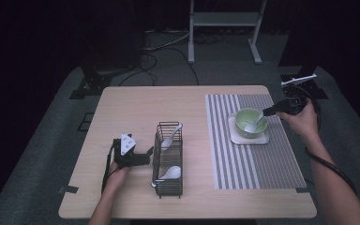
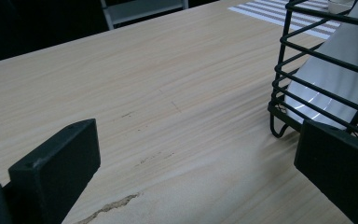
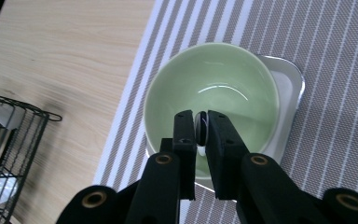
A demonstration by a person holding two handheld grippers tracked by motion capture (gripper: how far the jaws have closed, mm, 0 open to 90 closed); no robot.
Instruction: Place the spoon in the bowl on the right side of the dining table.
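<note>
One white ceramic spoon (image 1: pixel 254 124) is already down in the pale green bowl (image 1: pixel 246 116) — the right gripper (image 3: pixel 201 127) is clamped on its handle. Two more white spoons (image 1: pixel 171 172) wait in the black wire basket (image 1: pixel 169 188), left gripper (image 1: pixel 146 157) spread wide, holding nothing.

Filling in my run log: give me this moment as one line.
right gripper: shut on white spoon in green bowl | left gripper: open, beside wire basket | bowl on square tray
</note>
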